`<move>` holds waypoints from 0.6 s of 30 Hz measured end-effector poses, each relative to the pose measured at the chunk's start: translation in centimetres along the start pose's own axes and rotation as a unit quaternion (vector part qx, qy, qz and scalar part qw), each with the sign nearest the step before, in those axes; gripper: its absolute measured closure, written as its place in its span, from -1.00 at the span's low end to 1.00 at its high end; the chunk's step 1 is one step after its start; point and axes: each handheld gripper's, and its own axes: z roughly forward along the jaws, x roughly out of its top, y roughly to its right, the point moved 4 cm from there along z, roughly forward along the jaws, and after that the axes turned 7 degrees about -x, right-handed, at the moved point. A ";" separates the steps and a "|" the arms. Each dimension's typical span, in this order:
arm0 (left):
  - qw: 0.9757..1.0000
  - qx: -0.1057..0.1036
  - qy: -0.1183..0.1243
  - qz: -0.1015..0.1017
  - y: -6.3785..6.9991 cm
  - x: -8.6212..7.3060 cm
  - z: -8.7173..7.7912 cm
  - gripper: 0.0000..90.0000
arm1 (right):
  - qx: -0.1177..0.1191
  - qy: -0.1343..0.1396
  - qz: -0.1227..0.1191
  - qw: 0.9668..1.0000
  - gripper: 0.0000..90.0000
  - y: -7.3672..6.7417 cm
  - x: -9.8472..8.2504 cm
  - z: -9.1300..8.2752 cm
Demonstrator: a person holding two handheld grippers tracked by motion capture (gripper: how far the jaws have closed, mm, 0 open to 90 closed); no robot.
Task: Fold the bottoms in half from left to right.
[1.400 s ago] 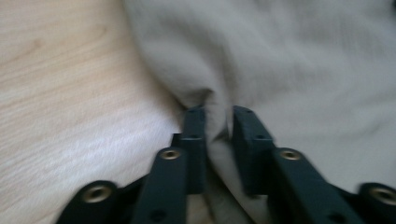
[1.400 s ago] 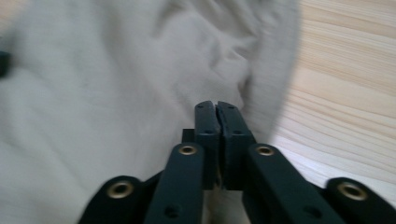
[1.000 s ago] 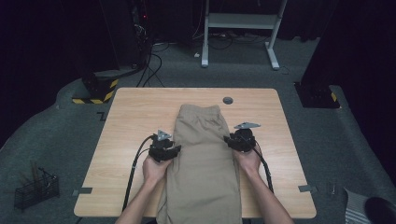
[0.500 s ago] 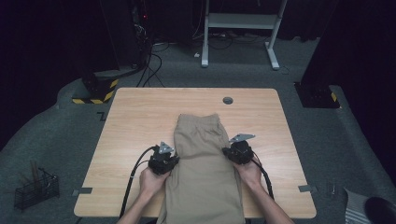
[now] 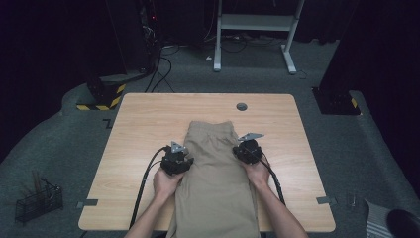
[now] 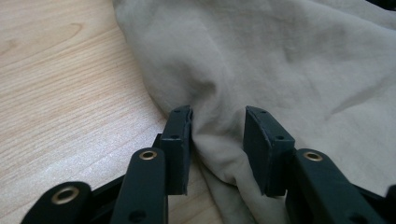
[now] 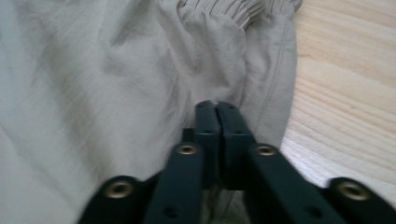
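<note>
My left hand-held gripper has just been opening, its jaws partly apart around a fold of the khaki trousers. My right hand-held gripper pinches their right edge on the counter.

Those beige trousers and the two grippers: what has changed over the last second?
Both grippers slid toward the person, then back up the beige trousers. The right gripper has just been closing and pinches the cloth's edge; the left gripper has reopened, a fold between its fingers. The trousers stayed put.
</note>
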 end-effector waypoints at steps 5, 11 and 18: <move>1.000 0.001 0.001 0.008 -0.2 -0.1 -0.1 0.43 | -0.030 0.014 0.020 0.999 1.00 2.4 0.3 -0.8; 1.000 0.003 0.009 -0.007 -0.4 0.2 -0.1 0.19 | -0.027 0.019 0.009 0.999 0.68 1.9 0.7 -0.9; 1.000 0.007 0.012 -0.003 -0.4 0.6 0.4 0.18 | -0.017 0.057 0.032 0.998 0.45 1.2 1.8 -0.5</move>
